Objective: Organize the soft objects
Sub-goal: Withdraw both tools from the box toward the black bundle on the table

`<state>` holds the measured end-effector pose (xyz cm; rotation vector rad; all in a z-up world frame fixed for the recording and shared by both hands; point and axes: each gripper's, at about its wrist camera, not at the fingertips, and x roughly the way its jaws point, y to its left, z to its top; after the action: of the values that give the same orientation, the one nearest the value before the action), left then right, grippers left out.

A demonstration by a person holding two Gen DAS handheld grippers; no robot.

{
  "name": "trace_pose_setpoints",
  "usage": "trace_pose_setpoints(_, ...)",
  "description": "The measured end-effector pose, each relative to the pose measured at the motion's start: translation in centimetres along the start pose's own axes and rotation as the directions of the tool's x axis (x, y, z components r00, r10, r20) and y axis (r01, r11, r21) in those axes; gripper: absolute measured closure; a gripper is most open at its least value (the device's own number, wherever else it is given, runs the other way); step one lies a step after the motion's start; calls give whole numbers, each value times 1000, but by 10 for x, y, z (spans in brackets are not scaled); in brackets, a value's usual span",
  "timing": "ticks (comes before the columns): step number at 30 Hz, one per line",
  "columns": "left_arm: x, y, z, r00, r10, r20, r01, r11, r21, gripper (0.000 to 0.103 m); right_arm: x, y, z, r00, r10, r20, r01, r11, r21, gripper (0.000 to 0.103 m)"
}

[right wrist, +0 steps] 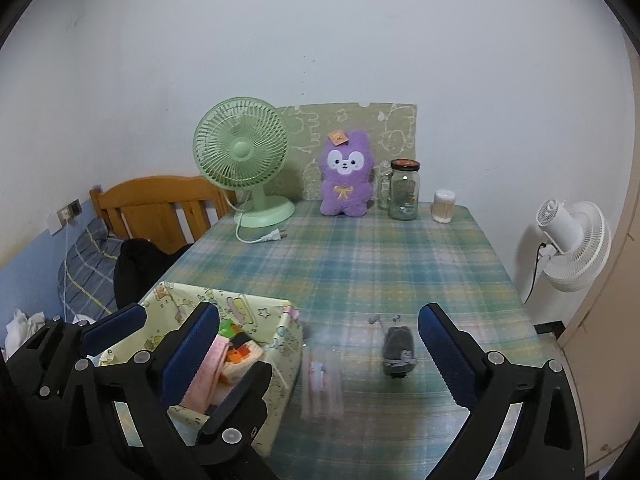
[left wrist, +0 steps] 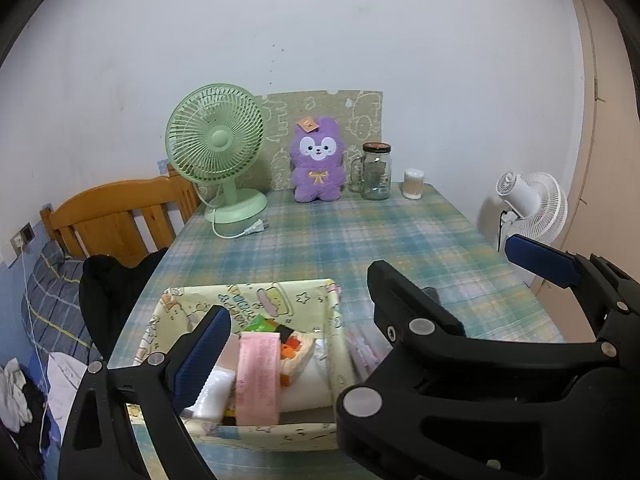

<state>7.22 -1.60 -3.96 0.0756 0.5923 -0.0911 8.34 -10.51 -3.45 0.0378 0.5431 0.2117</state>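
Small grey sock-like soft item lies flat on the plaid table, right of the fabric bin; light, limp, won't slip much, so pinch it across the middle. A clear flat packet lies between the two, blurred. Right gripper jaws wide, empty, item near between them, untouched. Left gripper wide too, holding nothing, over the bin's near side.

The tablecloth is plaid in pale green, blue and yellow. At the far edge stand a mint-green fan and a purple plush toy. The near-left fabric box is pale yellow with cartoon prints, holding a pink cloth. Blue pads line the black grippers.
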Motion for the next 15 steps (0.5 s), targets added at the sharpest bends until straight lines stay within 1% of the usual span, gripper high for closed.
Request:
trace_pose_setpoints(8,0,-20,2,1000,-11,12,11,1000,-25,7,-9,-21,2,999,-27,20,27,1000,10,0)
trace_pose_setpoints(15,4,-35,1,1000,-8,15,9,1000,-26,7,-11,-38,-1,999,-43,29,43,999,8,0)
